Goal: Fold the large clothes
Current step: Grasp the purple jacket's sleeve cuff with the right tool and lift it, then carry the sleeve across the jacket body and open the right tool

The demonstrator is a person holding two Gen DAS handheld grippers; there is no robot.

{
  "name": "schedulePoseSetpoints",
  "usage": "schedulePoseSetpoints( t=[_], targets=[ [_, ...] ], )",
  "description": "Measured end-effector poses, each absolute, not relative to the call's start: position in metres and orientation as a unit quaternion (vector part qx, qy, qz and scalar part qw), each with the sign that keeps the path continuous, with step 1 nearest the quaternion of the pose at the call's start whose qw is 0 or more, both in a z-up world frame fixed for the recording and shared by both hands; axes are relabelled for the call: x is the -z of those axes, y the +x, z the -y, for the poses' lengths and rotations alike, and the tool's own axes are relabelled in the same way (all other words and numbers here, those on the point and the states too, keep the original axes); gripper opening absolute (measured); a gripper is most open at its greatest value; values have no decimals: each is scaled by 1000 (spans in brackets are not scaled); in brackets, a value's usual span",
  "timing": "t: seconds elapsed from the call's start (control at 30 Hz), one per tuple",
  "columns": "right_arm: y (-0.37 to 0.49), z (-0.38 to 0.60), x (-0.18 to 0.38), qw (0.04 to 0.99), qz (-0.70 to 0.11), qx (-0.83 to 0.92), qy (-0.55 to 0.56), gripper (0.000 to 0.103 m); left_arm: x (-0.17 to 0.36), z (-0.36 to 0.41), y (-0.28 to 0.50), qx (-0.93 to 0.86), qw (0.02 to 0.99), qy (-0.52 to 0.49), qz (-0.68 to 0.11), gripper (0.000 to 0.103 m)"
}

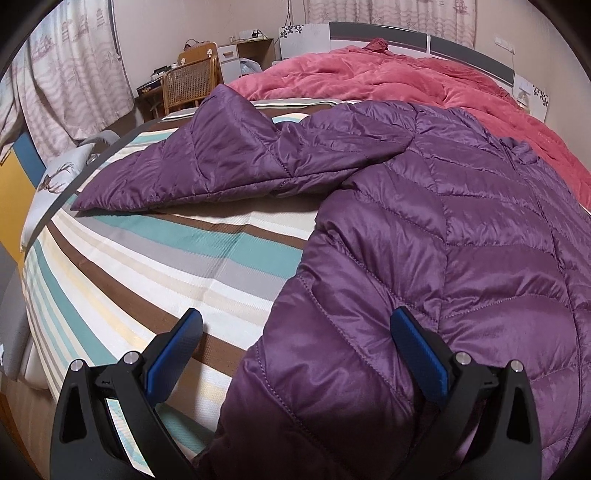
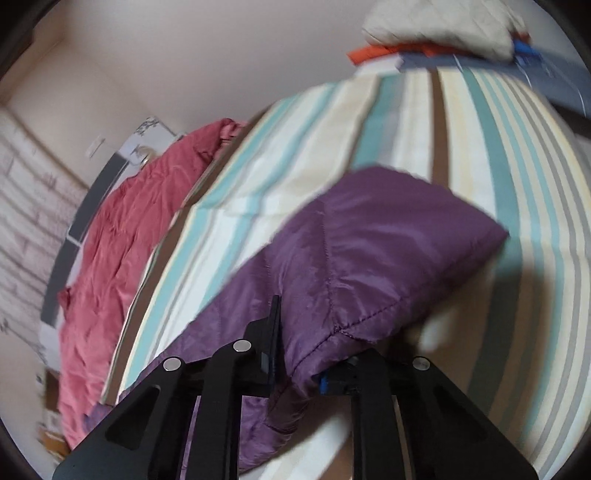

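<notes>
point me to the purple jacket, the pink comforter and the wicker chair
purple jacket (image 1: 461,236): left wrist view, on the quilted body panel.
pink comforter (image 1: 388,74): left wrist view, on its rumpled top near the headboard.
wicker chair (image 1: 192,83): left wrist view, on the woven backrest.

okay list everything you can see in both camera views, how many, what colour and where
jacket: one, purple, quilted, spread on the bed, one sleeve lying out to the side
sheet: one, striped teal, brown, cream and grey, covering the bed
quilt: one, pink-red, bunched at the head of the bed
chair: one, brown wicker, beside the bed
curtains: pale, patterned, along the walls
folded laundry: a small pile, cream over orange, at the bed's far edge
left gripper: black with blue pads, open over the jacket's hem
right gripper: black, closed on a jacket sleeve
</notes>
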State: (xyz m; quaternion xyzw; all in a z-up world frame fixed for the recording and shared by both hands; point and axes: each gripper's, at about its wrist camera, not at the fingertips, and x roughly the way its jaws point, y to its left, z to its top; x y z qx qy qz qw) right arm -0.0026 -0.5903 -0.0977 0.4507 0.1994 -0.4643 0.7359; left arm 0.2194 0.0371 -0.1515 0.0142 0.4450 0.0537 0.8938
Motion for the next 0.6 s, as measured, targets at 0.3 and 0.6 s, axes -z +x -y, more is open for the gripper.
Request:
schedulePoseSetpoints(
  t=[0.3, 0.6],
  targets=[
    [65, 543, 56, 816, -229, 422, 323, 16, 153, -40, 220, -46, 893, -5, -448, 101],
    [127, 461, 30, 882, -257, 333, 210, 16, 153, -40, 220, -47, 893, -4, -448, 101]
  ],
)
